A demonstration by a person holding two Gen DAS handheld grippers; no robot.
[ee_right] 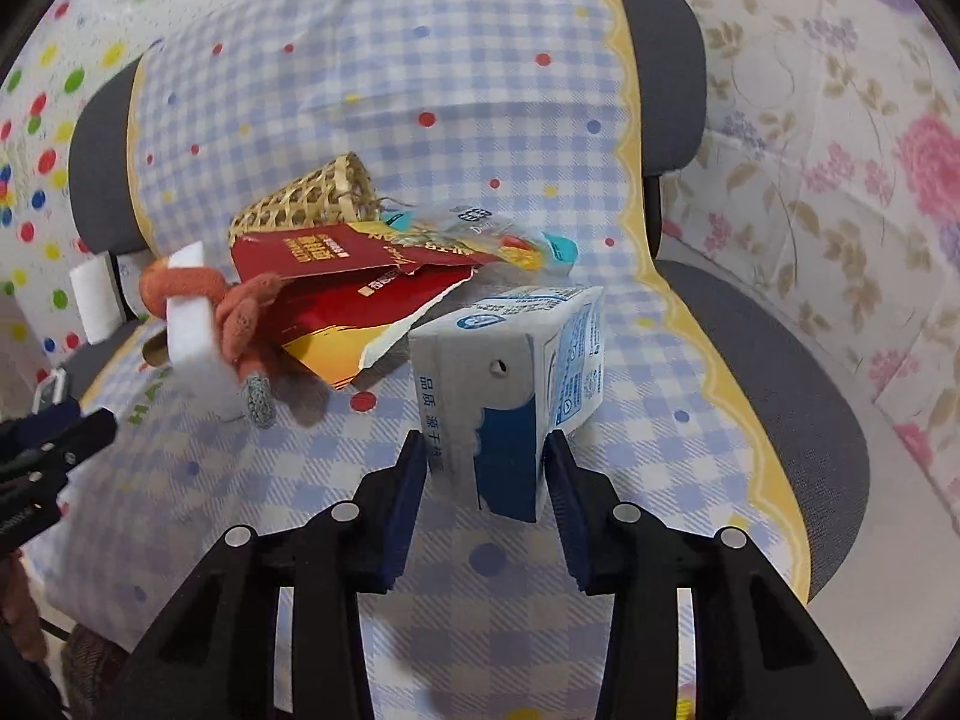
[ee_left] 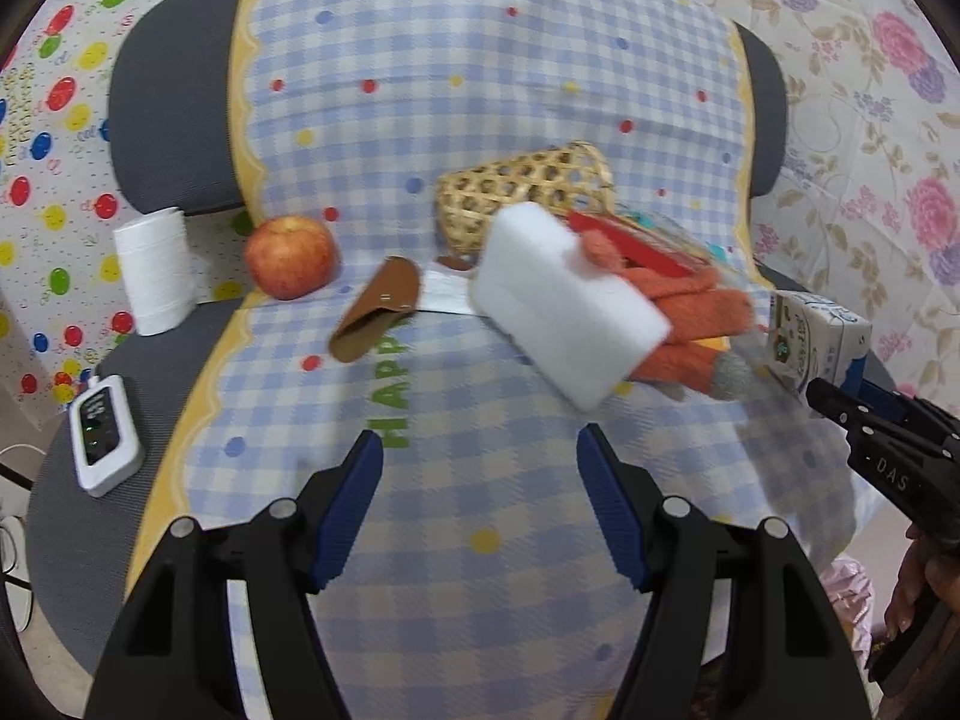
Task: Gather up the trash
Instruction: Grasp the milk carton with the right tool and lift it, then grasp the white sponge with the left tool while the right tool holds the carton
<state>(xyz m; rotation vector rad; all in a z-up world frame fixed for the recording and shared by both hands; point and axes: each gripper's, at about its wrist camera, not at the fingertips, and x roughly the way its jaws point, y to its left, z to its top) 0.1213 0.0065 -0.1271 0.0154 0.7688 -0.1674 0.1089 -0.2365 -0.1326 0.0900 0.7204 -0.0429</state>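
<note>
A blue and white milk carton [ee_right: 510, 384] stands on the checked cloth [ee_right: 480, 600] that covers a chair seat. My right gripper [ee_right: 485, 438] is shut on it, a pad pressed to each side of its lower part. The left wrist view shows the same carton [ee_left: 816, 342] at the right edge, with the right gripper [ee_left: 840, 396] below it. A torn red snack packet [ee_right: 360, 294] and a clear wrapper [ee_right: 480, 234] lie behind the carton. My left gripper [ee_left: 480, 435] hangs open over bare cloth with nothing between its fingers, short of a white sponge [ee_left: 564, 300].
An orange glove [ee_left: 690, 324] lies against the sponge, and a woven basket [ee_left: 522, 186] lies on its side behind them. An apple [ee_left: 291, 255], a brown pouch [ee_left: 378, 312], a white paper scrap [ee_left: 447, 294], a paper roll [ee_left: 156, 270] and a white device [ee_left: 102, 438] are at the left.
</note>
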